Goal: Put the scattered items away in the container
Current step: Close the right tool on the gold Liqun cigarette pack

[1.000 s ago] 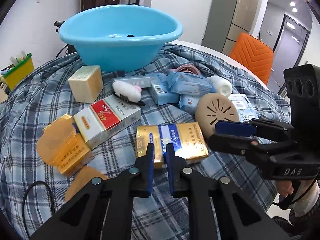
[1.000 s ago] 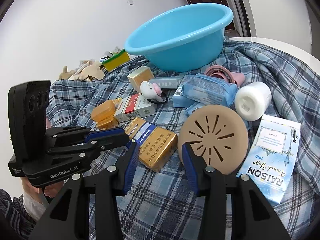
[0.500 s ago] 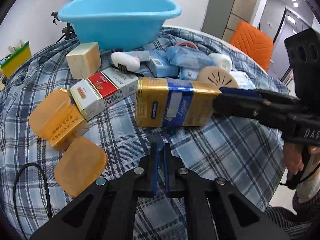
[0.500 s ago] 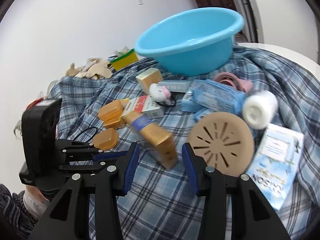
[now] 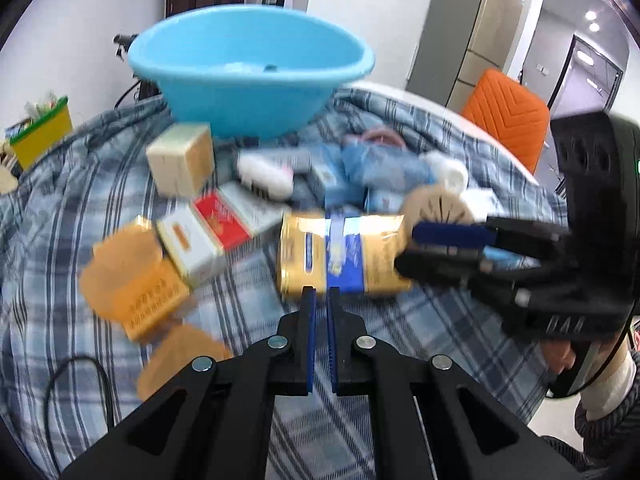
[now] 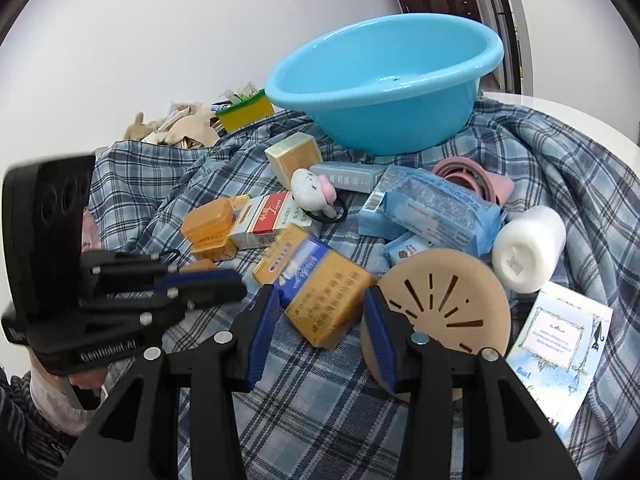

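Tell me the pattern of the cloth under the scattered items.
Blue and white plaid cloth, clearest in the right wrist view.

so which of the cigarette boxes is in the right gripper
The gold and blue box, clamped in the right gripper and tilted off the cloth. The red and white box lies flat behind it.

The left gripper [image 6: 236,288] body, at the lower left of the right wrist view, carries raised lettering that reads about "GenRobot.AI", blurred. The right gripper [image 5: 404,250] body, at the lower right of the left wrist view, shows letters that look like "DAS", seen upside down. The white-and-blue leaflet [image 6: 560,344] at the right edge of the right wrist view has large letters "Bul" along its lower left side; its framed small print is too fine to read. The gold-and-blue pack [image 6: 316,284], the red-and-white box [image 6: 266,220] and the grey-blue box [image 6: 348,176] bear Chinese print or script too small to make out.
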Tool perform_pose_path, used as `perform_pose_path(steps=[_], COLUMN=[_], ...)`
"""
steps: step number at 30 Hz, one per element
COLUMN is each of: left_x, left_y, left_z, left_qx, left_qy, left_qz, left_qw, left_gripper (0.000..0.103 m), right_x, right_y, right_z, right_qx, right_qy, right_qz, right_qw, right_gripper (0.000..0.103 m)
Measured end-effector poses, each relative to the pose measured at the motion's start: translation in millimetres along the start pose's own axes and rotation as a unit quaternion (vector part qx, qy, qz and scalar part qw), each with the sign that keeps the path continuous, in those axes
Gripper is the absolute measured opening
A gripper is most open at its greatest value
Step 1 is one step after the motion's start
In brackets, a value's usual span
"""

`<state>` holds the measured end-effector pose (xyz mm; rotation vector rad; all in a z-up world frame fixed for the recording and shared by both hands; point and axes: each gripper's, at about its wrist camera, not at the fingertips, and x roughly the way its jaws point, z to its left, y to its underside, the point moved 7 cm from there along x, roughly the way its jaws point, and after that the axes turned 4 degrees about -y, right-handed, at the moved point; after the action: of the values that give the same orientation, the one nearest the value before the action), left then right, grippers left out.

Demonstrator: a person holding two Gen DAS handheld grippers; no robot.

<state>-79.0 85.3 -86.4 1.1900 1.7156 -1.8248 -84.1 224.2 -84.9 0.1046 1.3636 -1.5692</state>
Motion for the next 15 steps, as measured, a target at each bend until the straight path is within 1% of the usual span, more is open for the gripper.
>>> perform_pose_path(steps=[3, 6, 9, 10, 11, 13, 15], left_x=[5.3, 16.8, 29.8, 33.7, 33.5, 30.7, 30.1], left_y=[-15.9, -26.5, -16.1, -9.9, -5.9, -2.6, 0.5], left_z=[-4.8, -10.0, -18.2, -19.3, -20.0, -19.4, -15.1], left_qx=[0.011, 0.016, 0.033, 0.039, 0.041, 0.034, 0.019], left_qy=[0.005, 0.015, 0.015, 0.009, 0.004, 0.006, 0.018], left_qz=[-0.003, 0.010, 0.036, 0.041, 0.037, 0.039, 0.046], left_qw=[0.9999, 0.9997, 0.9987, 0.9983, 0.9985, 0.9986, 0.9986], left_gripper=[0.006, 0.006, 0.006, 0.006, 0.006, 0.006, 0.006], right_x=[-4.0, -9.3, -14.7, -15.7, -16.3, -15.5, -11.8], right_y=[-4.1, -7.1, -6.5, -5.7, -4.9, -5.0, -7.3], right_z=[-2.0, -5.8, -8.3, -8.7, -8.9, -8.6, -8.5], right_qx=[0.000, 0.008, 0.011, 0.011, 0.011, 0.006, 0.002], right_qy=[0.003, 0.003, 0.002, 0.001, 0.001, -0.003, -0.006], right_qz=[-0.008, -0.015, -0.019, -0.019, -0.017, -0.015, -0.011], right_qw=[1.000, 1.000, 1.000, 1.000, 1.000, 1.000, 1.000], right_gripper=[0.043, 0.043, 0.043, 0.043, 0.043, 0.043, 0.043])
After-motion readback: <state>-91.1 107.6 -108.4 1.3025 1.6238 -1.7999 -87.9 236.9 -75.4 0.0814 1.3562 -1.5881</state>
